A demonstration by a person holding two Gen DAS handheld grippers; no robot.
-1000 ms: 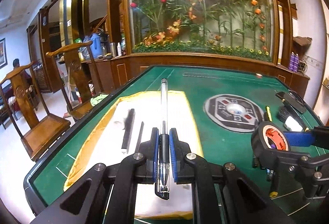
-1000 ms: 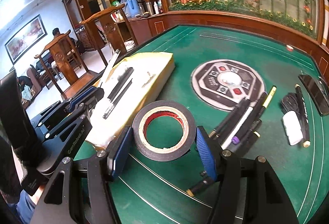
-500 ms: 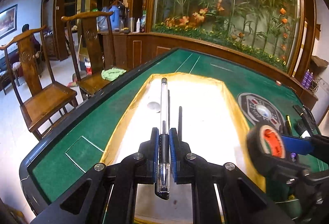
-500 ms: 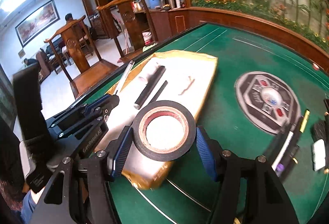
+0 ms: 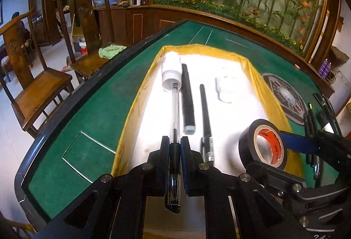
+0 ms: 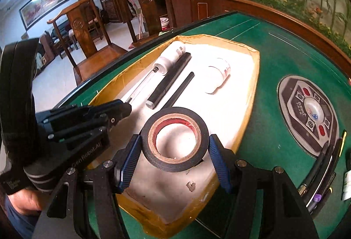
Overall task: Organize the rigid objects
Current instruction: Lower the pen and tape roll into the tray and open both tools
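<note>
1. "GenRobot.AI" stands in pale letters on the black body of the left gripper (image 6: 122, 110).
2. Red print on the white bottles (image 6: 179, 50) is too small to read.
3. The tape roll (image 5: 266, 143) core's black lettering is illegible.

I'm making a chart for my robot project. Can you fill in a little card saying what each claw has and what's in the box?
left claw: shut on a clear pen, held over the box
right claw: gripping a roll of black tape by its sides, over the box
box: yellow-edged with a white bottom, on the green table
in the box: two white bottles, a thick black marker, a thin black pen
still on the table: a bunch of pens right of the box
</note>
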